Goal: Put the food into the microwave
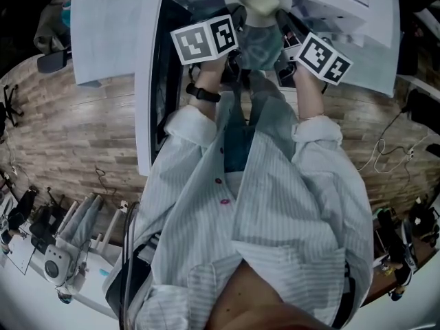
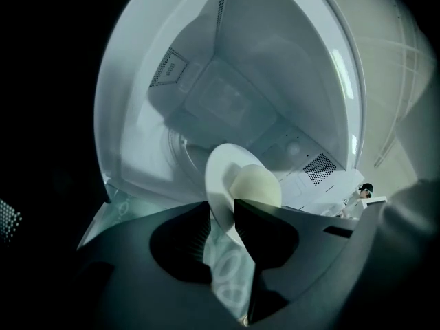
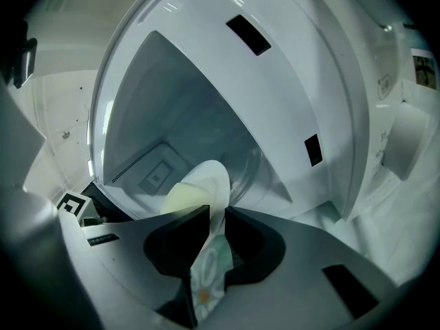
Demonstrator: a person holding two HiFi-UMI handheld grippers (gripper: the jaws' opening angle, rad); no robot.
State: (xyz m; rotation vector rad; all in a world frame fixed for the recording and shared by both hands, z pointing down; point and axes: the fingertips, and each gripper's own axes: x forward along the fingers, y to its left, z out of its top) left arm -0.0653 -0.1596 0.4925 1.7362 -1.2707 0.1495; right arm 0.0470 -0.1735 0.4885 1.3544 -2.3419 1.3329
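Head view: the plate (image 1: 261, 47) carrying a pale bun (image 1: 260, 2) is being held at the open microwave (image 1: 375, 26), far from the person; left gripper view: the left gripper (image 2: 227, 208) fingers are clamping the plate's rim, the cavity lying beyond; right gripper view: the right gripper (image 3: 216, 215) fingers are clamping the opposite rim.
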